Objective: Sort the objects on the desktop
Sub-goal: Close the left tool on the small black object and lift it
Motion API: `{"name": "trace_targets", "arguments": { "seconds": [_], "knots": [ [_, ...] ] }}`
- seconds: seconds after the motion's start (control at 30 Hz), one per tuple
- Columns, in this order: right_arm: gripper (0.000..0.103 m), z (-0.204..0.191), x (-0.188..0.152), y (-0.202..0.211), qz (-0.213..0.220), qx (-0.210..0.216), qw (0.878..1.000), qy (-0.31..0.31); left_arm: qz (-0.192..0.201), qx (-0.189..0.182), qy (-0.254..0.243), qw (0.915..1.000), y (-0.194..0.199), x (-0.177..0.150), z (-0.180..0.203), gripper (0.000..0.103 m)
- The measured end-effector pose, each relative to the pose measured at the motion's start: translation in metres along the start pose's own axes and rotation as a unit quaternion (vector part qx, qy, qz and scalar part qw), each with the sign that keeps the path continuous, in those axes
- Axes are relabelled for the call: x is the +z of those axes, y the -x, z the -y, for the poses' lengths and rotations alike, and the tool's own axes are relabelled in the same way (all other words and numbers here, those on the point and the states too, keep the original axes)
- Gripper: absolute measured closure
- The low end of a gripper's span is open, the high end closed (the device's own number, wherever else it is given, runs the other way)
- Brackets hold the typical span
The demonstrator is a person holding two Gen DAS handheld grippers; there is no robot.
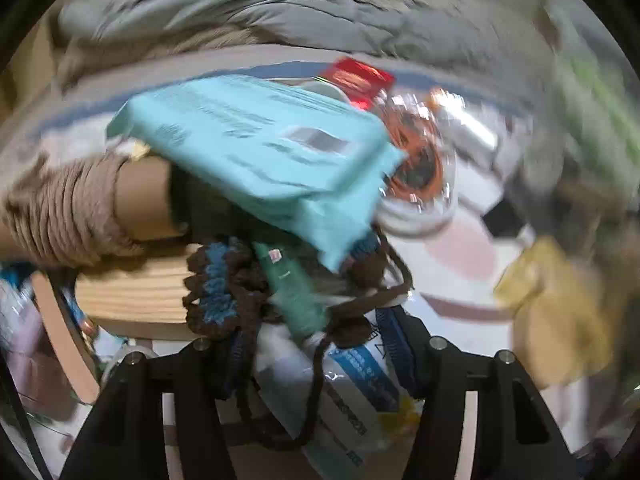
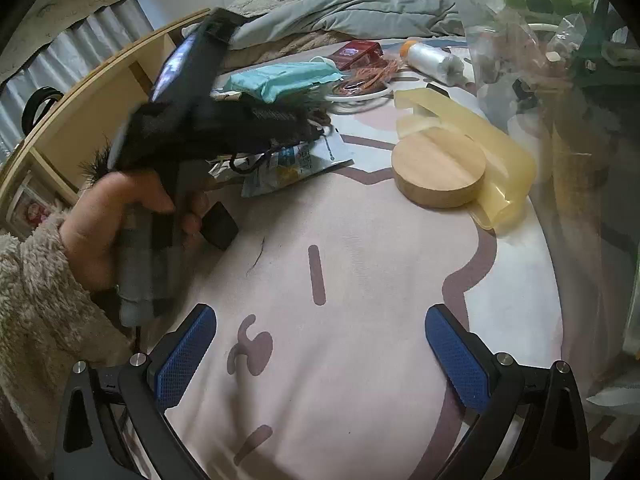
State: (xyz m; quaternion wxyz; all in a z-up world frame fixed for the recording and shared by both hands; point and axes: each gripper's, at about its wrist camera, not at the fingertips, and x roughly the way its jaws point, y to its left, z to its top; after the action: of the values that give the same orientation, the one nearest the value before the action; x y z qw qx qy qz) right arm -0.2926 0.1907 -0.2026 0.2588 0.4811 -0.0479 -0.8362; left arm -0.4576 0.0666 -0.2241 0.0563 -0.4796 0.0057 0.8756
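Note:
In the blurred left wrist view my left gripper sits low over a pile: a brown and blue crocheted piece with a dark cord, a green tube, a white and blue packet. Whether the jaws close on any of it is hidden. A turquoise wipes pack lies just beyond. In the right wrist view the left tool hangs over the same pile beside the turquoise pack. My right gripper is open and empty above the pink cartoon mat.
A round wooden disc and a yellow plastic sheet lie right of centre. A red box, orange cords and a clear roll sit at the back. A clear bag stands right. Grey bedding lies behind.

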Motion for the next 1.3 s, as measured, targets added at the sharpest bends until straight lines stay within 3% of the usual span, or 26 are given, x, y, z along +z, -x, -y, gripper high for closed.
{"name": "trace_targets", "arguments": {
  "seconds": [0.07, 0.13, 0.37, 0.83, 1.1, 1.3],
  "knots": [
    [0.000, 0.001, 0.000, 0.001, 0.001, 0.003, 1.000, -0.004, 0.002, 0.011, -0.036, 0.9993, 0.002, -0.007, 0.007, 0.044],
    [0.000, 0.002, 0.001, 0.002, 0.002, 0.005, 1.000, -0.007, -0.005, -0.003, -0.042, 0.9991, 0.004, -0.012, 0.003, 0.045],
    [0.000, 0.006, 0.000, 0.003, 0.003, -0.001, 1.000, -0.016, 0.009, -0.014, -0.084, 0.9963, 0.025, -0.048, 0.007, 0.059],
    [0.000, 0.002, -0.008, -0.003, 0.001, -0.027, 1.000, 0.002, 0.018, -0.082, -0.041, 0.9956, 0.078, -0.125, -0.002, 0.062],
    [0.000, 0.011, -0.009, -0.003, 0.012, -0.003, 1.000, -0.020, 0.022, -0.116, -0.027, 0.9926, 0.114, -0.178, -0.006, 0.062],
    [0.000, 0.008, -0.011, -0.008, 0.015, -0.011, 1.000, -0.008, 0.031, -0.132, -0.010, 0.9907, 0.137, -0.214, -0.010, 0.063]
  ]
}}
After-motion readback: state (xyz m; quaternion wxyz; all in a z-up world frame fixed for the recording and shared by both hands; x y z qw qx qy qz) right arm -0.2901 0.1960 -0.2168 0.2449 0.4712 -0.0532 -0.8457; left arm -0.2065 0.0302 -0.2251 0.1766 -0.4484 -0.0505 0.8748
